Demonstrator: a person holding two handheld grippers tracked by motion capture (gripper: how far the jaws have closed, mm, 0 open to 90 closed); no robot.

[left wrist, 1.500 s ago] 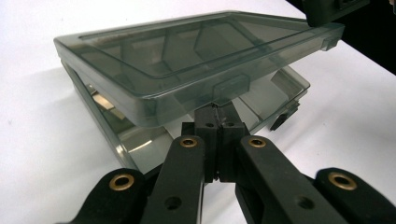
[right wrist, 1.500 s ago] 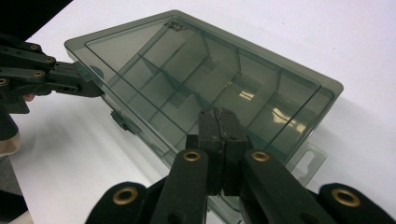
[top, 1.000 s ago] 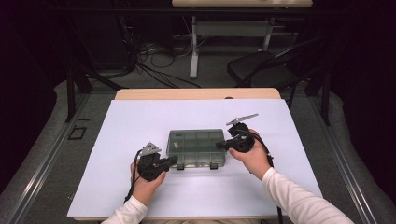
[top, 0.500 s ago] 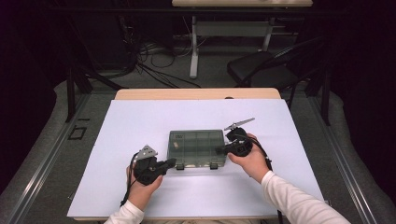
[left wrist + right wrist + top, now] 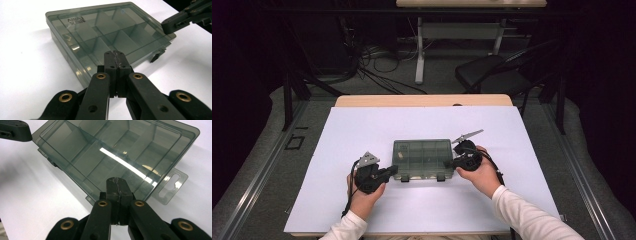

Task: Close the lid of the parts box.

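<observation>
Compartment box (image 5: 422,159) lies lid-closed on the counter (image 5: 337,130) between left tool (image 5: 388,173) and right tool (image 5: 456,161); both tools pinched together, empty, tips at its ends.

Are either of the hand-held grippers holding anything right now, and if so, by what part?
Nothing is held. The left hand-held gripper and the right hand-held gripper both have their jaws shut on nothing, tips at opposite ends of the closed box.

The organiser box (image 5: 112,152) is cut off at the frame's top; its contents are unclear.
</observation>
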